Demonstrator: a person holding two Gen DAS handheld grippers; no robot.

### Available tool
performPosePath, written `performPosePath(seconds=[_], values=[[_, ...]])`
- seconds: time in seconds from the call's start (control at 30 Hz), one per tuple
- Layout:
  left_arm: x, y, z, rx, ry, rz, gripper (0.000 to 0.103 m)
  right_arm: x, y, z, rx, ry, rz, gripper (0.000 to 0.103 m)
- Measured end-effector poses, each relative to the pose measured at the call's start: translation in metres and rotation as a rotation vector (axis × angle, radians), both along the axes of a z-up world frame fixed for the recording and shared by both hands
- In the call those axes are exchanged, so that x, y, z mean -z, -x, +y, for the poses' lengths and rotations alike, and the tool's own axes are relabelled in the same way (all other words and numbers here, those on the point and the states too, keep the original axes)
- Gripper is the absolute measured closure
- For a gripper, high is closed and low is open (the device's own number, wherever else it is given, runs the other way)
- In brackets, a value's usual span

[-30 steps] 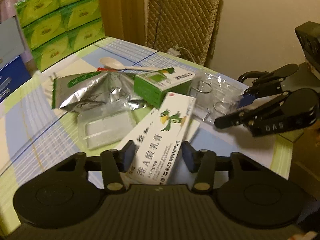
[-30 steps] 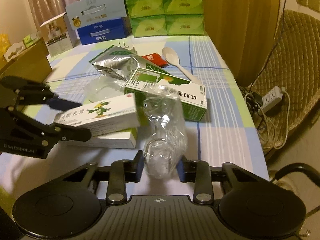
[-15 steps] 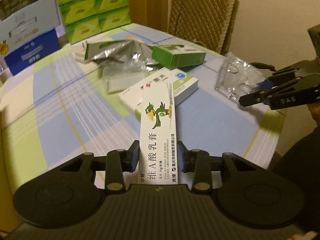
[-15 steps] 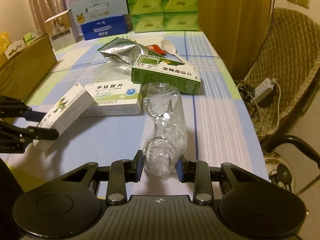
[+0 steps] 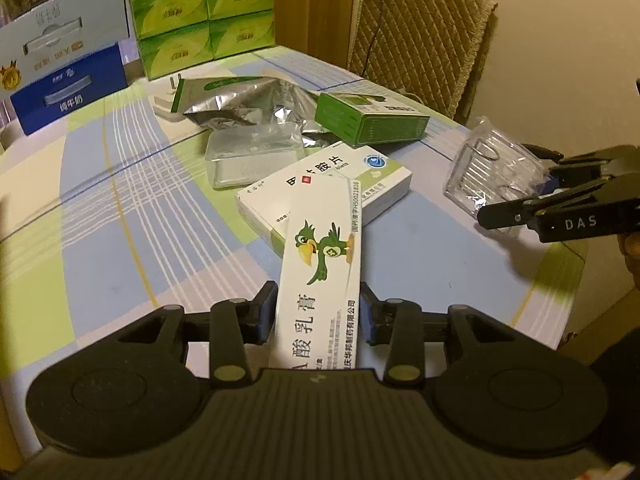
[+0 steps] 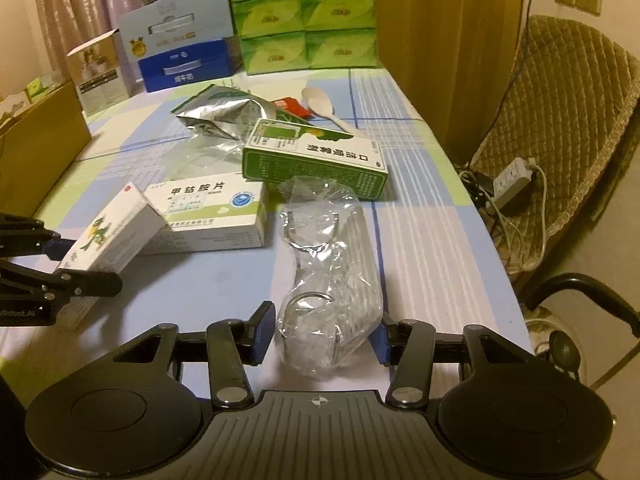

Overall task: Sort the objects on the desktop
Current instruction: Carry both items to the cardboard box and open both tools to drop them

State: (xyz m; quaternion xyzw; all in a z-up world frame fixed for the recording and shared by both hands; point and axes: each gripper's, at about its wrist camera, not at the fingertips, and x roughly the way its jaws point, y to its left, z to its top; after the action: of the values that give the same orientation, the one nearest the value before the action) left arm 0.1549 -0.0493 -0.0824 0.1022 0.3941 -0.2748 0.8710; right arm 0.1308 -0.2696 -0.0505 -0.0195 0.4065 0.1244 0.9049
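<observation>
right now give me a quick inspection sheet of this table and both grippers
surface: table with a blue, green and white plaid cloth
job's things: parrot box; clear packet; white pill box; green box
clutter: foil bag, white spoon, tissue packs, blue carton
grippers: left hand-held gripper shut on parrot box; right hand-held gripper shut on clear packet
cables: power strip with cords on the chair
surroundings: curtain, wall sockets, cardboard box at left
</observation>
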Motion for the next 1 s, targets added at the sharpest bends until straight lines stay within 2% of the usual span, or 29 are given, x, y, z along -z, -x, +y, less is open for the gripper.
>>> performPosePath(seconds=[0.07,0.13,0.33,0.77,1.0], values=[[0.0,-0.001,0.001,-0.005,0.005,0.008,0.069,0.0,0.0,0.001,-0.003,0.004,0.001,0.069],[-0.001,0.0,0.001,-0.01,0.004,0.005,0.069,-0.002,0.003,0.003,-0.01,0.029,-0.016,0.073],[-0.013,0.007,0.005,-0.025,0.006,-0.016,0.07,-0.013,0.016,0.007,-0.029,0.06,-0.062,0.074],[-0.038,0.019,0.02,-0.065,0.021,-0.045,0.07,-0.052,0.031,0.021,-0.069,0.047,-0.148,0.075],[-0.084,0.022,0.048,-0.135,0.042,-0.097,0.07,-0.1,0.025,0.062,-0.165,-0.019,-0.232,0.075]])
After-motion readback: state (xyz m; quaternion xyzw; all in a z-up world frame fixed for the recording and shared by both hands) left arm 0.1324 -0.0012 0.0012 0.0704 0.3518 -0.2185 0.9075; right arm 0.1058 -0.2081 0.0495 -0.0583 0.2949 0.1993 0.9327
